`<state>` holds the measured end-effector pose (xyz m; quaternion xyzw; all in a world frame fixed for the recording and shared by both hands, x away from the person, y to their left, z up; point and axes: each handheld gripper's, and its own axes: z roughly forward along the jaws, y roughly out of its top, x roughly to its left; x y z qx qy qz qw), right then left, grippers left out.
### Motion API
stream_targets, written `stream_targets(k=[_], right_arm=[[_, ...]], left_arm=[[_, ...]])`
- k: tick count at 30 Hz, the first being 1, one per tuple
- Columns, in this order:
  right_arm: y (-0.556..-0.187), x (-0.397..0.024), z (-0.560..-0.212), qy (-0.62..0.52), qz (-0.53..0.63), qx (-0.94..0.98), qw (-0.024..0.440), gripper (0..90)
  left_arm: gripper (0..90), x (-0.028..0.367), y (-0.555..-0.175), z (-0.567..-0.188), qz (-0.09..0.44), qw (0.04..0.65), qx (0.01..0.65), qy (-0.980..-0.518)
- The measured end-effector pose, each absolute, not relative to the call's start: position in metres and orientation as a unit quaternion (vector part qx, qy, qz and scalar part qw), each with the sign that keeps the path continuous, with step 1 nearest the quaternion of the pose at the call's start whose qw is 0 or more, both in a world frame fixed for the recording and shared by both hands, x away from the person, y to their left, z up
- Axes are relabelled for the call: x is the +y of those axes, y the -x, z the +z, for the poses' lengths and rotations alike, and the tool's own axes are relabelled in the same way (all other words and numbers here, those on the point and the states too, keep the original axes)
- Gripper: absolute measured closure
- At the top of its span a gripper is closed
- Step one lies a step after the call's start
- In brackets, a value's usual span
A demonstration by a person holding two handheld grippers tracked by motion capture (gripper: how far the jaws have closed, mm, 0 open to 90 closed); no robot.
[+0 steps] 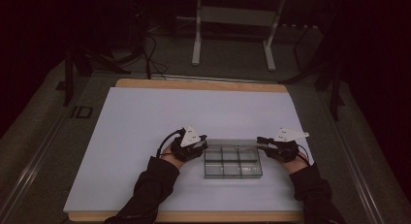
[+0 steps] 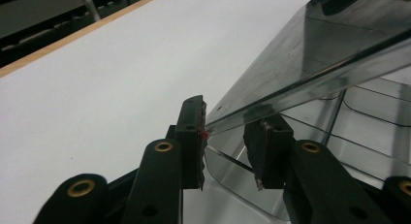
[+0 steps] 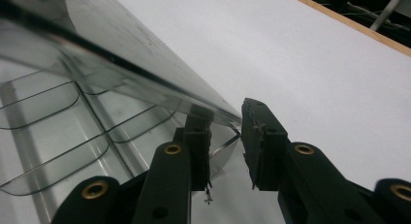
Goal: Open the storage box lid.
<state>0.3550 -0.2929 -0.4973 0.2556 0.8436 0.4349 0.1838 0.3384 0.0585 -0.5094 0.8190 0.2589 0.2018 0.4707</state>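
Note:
A clear plastic compartment box (image 1: 232,165) lies on the white table cover in front of the person. Its clear lid (image 1: 231,142) stands raised over the far side and leans above the compartments (image 3: 53,136). My left gripper (image 1: 203,142) is at the lid's left corner. In the left gripper view its jaws stand apart astride that corner (image 2: 228,132), and one pad (image 2: 199,136) touches the lid's edge (image 2: 300,83). My right gripper (image 1: 261,141) is at the right corner (image 3: 225,132), open, with one jaw seen through the lid (image 3: 145,83).
The white cover (image 1: 145,136) spreads over a wooden table whose edge (image 1: 201,84) shows at the back. Beyond it a dark floor holds cables (image 1: 150,59) and a metal stand (image 1: 232,30). A sleeve (image 1: 150,190) enters from the bottom on each side.

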Motion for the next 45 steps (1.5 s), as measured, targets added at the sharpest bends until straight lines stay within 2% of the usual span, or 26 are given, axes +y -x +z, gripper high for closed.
stream_targets(k=[17, 45], right_arm=[[-0.364, -0.291, -0.494, -0.280, 0.442, 0.833, 0.181, 77.9], [-0.366, -0.277, -0.496, -0.335, 0.432, 0.810, 0.212, 75.6]], left_arm=[[80.0, 0.058, -0.345, -0.511, 0.207, 0.477, 0.289, -0.803], [77.6, 0.046, -0.347, -0.515, 0.234, 0.478, 0.351, -0.770]])
